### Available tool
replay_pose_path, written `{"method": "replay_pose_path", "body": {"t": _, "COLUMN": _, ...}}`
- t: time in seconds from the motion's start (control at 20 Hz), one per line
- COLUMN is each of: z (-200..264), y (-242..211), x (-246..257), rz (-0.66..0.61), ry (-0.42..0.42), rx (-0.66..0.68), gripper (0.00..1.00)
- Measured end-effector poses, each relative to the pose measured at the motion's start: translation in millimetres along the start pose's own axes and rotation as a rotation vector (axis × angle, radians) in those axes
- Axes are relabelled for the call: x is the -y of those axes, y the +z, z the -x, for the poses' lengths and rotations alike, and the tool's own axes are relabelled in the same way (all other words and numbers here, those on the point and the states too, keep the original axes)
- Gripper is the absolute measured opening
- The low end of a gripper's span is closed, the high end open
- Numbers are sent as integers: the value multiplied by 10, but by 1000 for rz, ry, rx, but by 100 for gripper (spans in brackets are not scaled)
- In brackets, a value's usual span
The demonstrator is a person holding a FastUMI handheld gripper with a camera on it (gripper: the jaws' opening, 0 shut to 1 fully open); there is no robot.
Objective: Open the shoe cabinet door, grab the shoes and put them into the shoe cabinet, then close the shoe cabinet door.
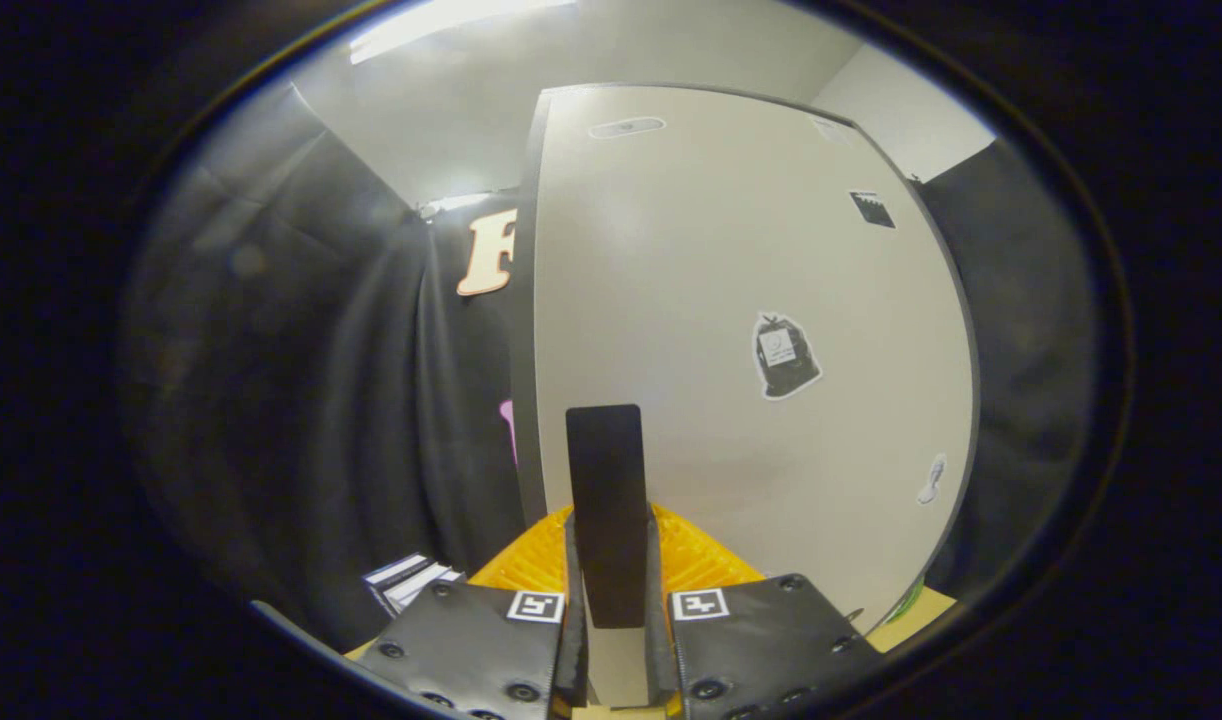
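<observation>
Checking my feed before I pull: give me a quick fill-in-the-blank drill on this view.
1. The black rectangular handle is clamped ___ the fingers of the hand-held gripper.
2. The flat white cabinet door carries a bag-shaped sticker coloured ___.
3. That sticker lies ___ the fingers, further up the door.

Missing words: between; black; beyond

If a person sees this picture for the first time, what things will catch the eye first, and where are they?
The big pale cabinet door stands right ahead, with black cloth on both sides. A dark upright handle sits low on the door, and the gripper has its two fingers closed on it, one on each side. Further right on the door is a dark bag-shaped sticker.
</observation>
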State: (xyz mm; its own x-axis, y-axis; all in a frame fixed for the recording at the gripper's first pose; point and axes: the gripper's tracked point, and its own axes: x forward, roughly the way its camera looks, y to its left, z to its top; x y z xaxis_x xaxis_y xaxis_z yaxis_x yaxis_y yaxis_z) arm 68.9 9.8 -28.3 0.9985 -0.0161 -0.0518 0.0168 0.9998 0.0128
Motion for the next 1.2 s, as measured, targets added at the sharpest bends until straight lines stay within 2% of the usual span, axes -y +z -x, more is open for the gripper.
{"method": "replay_pose_path", "body": {"t": 0.5, "z": 459, "y": 53, "x": 82, "rz": -3, "ry": 11, "rx": 4, "gripper": 24}}
{"method": "replay_pose_path", "body": {"t": 1.2, "z": 1119, "y": 142, "x": 322, "rz": 17, "ry": 196, "rx": -9, "gripper": 22}}
